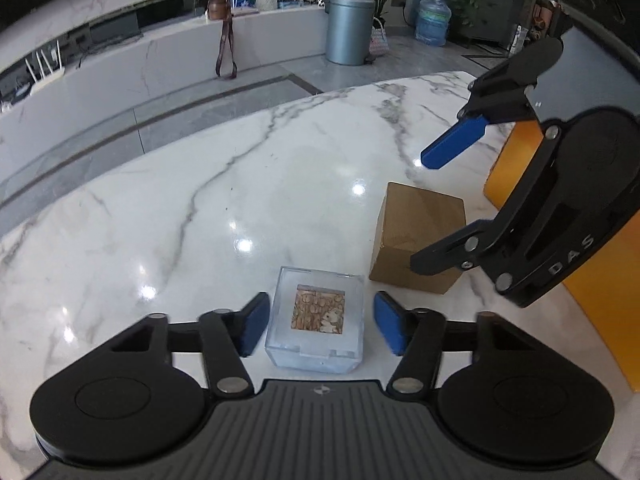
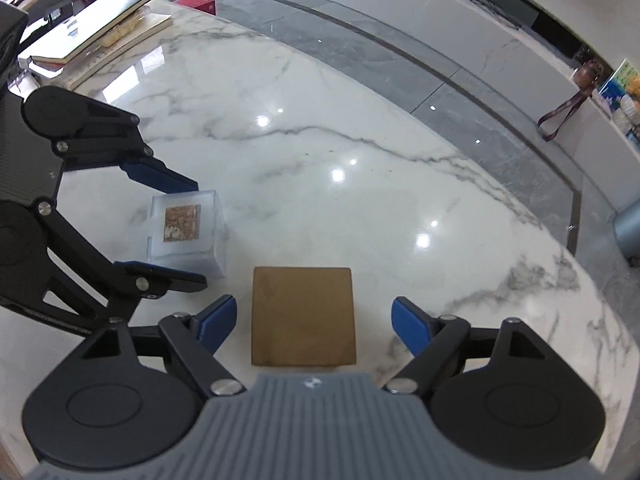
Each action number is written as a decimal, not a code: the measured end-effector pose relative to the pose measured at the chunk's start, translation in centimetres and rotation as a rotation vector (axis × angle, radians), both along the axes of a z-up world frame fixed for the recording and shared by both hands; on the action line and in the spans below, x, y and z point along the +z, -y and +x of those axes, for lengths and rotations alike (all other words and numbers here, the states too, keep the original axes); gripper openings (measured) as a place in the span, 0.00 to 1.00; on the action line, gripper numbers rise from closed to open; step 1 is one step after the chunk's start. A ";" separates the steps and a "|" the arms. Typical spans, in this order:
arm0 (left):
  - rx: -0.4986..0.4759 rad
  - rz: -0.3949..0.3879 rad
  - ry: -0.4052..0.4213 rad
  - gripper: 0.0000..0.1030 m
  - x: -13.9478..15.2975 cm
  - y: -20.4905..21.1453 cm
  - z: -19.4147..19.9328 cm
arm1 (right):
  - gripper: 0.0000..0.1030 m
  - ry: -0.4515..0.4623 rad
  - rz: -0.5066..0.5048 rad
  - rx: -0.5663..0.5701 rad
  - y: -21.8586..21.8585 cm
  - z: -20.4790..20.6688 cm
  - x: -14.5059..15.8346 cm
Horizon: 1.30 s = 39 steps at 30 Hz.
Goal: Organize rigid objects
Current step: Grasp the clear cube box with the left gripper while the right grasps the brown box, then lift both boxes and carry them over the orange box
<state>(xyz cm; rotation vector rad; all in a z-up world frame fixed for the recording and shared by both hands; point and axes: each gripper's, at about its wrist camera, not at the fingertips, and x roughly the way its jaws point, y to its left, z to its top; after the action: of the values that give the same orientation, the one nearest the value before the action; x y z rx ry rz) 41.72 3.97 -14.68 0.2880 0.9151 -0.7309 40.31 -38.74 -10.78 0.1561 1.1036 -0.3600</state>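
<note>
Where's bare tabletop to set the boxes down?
Free: the marble table beyond the clear box and cardboard box, out to its far edge. Crowded: both boxes with the open left gripper and right gripper.

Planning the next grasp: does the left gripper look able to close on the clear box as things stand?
Probably yes. The left gripper is open with the clear box between its fingers; the cardboard box stands apart to the right.
</note>
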 end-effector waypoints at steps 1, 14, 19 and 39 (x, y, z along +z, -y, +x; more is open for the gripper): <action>0.004 0.001 -0.010 0.60 0.0 0.0 0.1 | 0.79 0.000 0.006 -0.001 0.1 0.1 -0.2; 0.066 -0.001 -0.012 0.52 3.0 -0.5 -3.6 | 0.57 0.034 0.060 -0.041 -1.0 -1.1 1.4; 0.028 -0.014 0.035 0.52 7.2 -0.7 -6.8 | 0.57 0.095 0.057 -0.009 -3.4 -3.7 5.6; -0.491 0.006 0.158 0.52 14.6 16.3 -21.1 | 0.57 0.062 -0.047 -0.029 -9.1 -27.3 14.0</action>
<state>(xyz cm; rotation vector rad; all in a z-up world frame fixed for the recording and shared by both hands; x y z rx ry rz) 20.62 -12.31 -0.09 0.5794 0.6997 -1.1395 12.97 -29.67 3.18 0.1406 1.0313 -0.4045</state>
